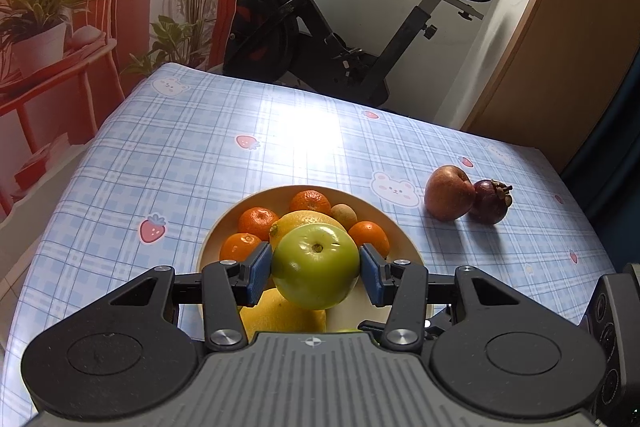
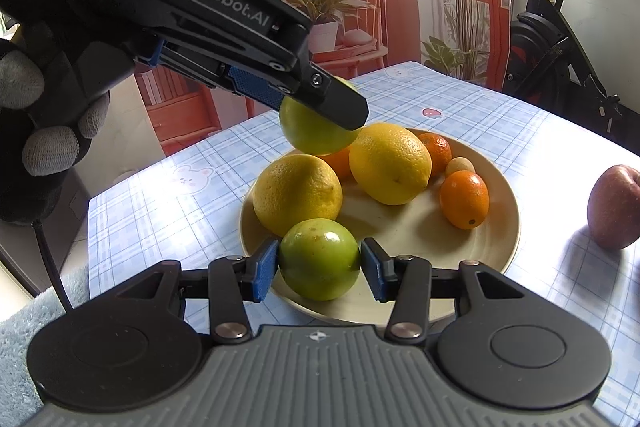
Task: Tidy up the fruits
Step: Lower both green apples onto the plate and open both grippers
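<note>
Both tongs are clenched on fruit, the left tongs holding a smooth green apple above the plate and the right tongs gripping a green one at its near rim, while lemons and oranges already sit plated and the red apple and mangosteen wait on the counter far right.

Lemons and oranges are crowding the plate — only its near-right floor is lying bare. An apple and mangosteen are blocking the cloth rightward — the far cloth is staying open.
</note>
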`<state>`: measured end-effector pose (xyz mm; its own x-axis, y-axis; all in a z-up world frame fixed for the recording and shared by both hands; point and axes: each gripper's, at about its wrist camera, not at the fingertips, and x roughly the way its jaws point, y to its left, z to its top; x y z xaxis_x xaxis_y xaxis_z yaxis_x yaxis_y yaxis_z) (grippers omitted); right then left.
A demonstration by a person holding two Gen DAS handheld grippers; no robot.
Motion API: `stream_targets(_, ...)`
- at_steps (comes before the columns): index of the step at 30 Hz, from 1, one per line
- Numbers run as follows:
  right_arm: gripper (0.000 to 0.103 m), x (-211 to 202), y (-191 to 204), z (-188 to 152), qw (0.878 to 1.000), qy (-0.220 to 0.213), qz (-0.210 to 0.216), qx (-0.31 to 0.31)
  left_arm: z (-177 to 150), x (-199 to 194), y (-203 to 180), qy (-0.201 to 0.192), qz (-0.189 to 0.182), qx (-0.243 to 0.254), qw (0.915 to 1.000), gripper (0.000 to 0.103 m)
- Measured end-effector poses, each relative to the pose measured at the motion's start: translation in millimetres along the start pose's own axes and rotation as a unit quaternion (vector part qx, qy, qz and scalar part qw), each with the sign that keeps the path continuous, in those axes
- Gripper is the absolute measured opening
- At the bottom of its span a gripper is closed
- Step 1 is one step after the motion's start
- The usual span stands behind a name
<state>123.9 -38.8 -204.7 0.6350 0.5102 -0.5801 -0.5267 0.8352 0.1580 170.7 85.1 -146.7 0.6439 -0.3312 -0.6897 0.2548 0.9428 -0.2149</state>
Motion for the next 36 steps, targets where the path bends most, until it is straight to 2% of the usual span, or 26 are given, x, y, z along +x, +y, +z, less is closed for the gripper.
stream_targets(7,0.049,0,0,0,1.000,-0.001,-0.004,-0.002,-1,1,7,-0.003,0.009,-0.008,0.9999,0.050)
stream_targets(10,0.059,-6,-1,1,1.000,-0.010,-0.007,-0.004,-1,-1,10,-0.004,0.013,-0.014,0.9998,0.050)
stream_targets(16,0.059,-26,-15,3,0.999,-0.032,-0.021,0.007,2,3,-3,-0.001,0.000,0.001,1.0000,0.050)
stream_targets(25,0.059,-59,-68,-9,0.993,-0.043,-0.100,0.052,-6,30,-31,0.028,-0.027,0.015,0.9991,0.050)
stream_targets(30,0.059,-73,-88,-17,0.989,-0.052,-0.113,0.081,-17,46,-47,0.048,-0.001,0.065,0.9967,0.050)
stream_targets(36,0.059,-76,-96,-21,0.987,-0.055,-0.116,0.095,-20,51,-44,0.065,0.031,0.081,0.9941,0.050)
